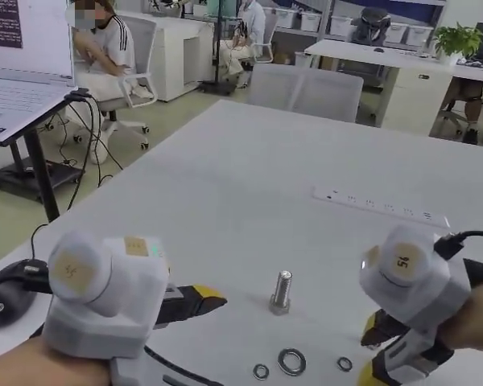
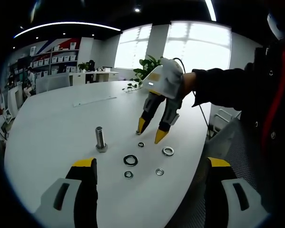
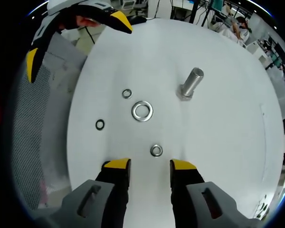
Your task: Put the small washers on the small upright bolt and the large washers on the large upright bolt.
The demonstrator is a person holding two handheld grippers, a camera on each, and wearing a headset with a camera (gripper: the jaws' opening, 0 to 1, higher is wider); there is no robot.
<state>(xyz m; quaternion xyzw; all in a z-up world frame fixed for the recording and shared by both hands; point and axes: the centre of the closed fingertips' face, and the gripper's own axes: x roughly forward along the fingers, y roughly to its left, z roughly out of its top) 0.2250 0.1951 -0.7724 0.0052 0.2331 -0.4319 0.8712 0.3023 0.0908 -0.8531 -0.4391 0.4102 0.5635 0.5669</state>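
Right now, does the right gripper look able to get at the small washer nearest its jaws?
Probably yes. The right gripper has its jaws open, and the small washer lies flat on the table just ahead of them, nothing between. The large washer and bolt sit farther off.

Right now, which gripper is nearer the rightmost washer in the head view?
Right. The right gripper has the washer just ahead of its jaws; the left gripper is off beyond the big washer.
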